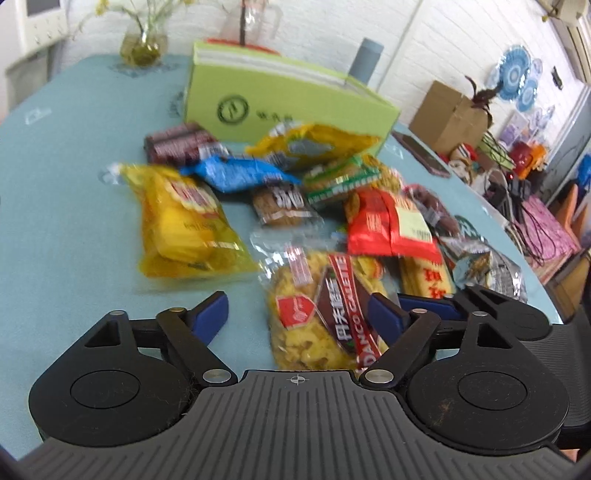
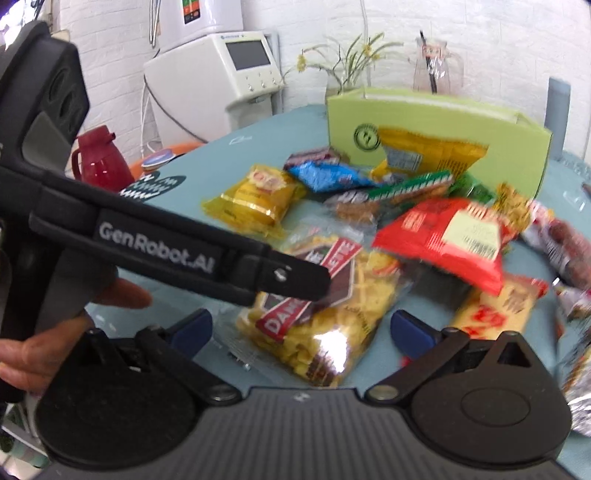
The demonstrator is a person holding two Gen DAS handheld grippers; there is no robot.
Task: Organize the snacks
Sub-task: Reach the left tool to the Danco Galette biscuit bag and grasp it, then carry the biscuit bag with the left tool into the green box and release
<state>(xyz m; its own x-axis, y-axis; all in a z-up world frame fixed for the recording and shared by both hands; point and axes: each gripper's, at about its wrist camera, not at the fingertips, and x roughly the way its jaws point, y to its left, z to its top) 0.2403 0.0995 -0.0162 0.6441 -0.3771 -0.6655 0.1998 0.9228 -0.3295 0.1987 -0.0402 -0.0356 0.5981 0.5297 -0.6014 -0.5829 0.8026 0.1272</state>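
Note:
A pile of snack packets lies on the blue table in front of a green box. Nearest is a clear bag of yellow Danco galette crackers, also in the right wrist view. A yellow chip bag, a red packet and a blue packet lie behind it. My left gripper is open over the cracker bag's left half. My right gripper is open with the cracker bag between its fingers. The left gripper's body crosses the right wrist view.
A glass vase, a clear pitcher and a grey cylinder stand behind the box. A phone lies at the table's right edge. A red jug and a white machine stand beyond the table's left side.

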